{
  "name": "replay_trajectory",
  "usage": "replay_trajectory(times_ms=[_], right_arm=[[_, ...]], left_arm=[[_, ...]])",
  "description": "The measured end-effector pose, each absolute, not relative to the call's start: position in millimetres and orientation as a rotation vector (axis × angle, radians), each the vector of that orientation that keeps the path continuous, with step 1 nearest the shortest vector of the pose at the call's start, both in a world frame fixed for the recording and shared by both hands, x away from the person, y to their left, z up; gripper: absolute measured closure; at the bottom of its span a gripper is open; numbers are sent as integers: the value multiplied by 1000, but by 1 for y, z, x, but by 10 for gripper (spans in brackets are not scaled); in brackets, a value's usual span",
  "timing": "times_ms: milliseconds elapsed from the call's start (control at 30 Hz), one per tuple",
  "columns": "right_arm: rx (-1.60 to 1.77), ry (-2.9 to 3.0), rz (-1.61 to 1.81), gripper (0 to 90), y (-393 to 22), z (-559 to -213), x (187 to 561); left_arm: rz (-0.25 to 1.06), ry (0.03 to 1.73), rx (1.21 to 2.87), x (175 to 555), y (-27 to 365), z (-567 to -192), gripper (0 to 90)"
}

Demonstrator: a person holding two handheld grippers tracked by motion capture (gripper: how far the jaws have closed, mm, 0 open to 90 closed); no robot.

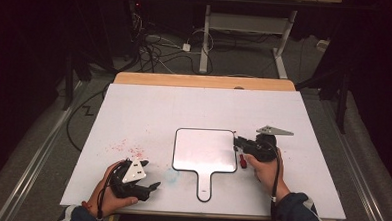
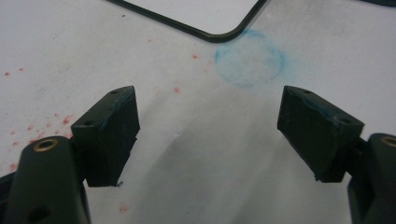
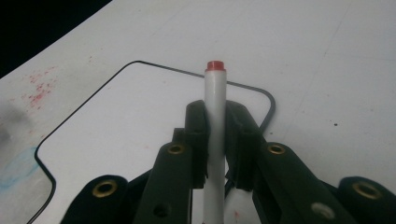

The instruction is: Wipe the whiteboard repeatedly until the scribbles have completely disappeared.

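A small whiteboard [image 1: 204, 150] with a black rim and a short handle lies flat in the middle of the white table. My right gripper [image 1: 237, 141] hovers at its right edge, shut on a white marker [image 3: 215, 100] with a red end; the marker [image 1: 242, 160] also appears as a red piece under the hand. The marker's red end points over the whiteboard [image 3: 116, 126]. My left gripper [image 1: 150, 174] rests near the table's front left, left of the board's handle. It stands open [image 2: 208, 121] with nothing between its jaws, a corner of the whiteboard [image 2: 210, 16] just beyond.
A faint blue smudge [image 2: 250, 58] marks the table [image 1: 134, 113] beside the board's near-left corner. Red specks [image 1: 130, 148] dot the table left of the board. Beyond the table's wooden far edge lie cables and another table's legs on the floor.
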State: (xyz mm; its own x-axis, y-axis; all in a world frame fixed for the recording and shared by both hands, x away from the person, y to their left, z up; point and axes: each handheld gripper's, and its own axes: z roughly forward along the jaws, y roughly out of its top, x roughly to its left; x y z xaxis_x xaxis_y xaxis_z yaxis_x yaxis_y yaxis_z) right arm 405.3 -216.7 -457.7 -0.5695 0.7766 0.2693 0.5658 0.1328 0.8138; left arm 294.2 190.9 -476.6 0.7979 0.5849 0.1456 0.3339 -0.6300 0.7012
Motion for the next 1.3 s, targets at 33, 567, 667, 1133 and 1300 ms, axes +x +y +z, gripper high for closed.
replay_trajectory(times_ms=[33,567,667,1133,1300], right_arm=[[1330,2191,1400,811,-215,-459,407],[1360,2190,1226,734,-202,-472,421],[1328,2190,1187,697,-201,-471,421],[902,2415,1094,900,-183,-463,418],[898,2449,1007,900,-179,-468,421]], left_arm=[[475,675,2298,294,191,-477,201],[464,675,2312,295,190,-478,201],[464,675,2314,294,190,-478,201],[460,671,2326,295,189,-479,201],[461,671,2325,295,189,-479,201]])
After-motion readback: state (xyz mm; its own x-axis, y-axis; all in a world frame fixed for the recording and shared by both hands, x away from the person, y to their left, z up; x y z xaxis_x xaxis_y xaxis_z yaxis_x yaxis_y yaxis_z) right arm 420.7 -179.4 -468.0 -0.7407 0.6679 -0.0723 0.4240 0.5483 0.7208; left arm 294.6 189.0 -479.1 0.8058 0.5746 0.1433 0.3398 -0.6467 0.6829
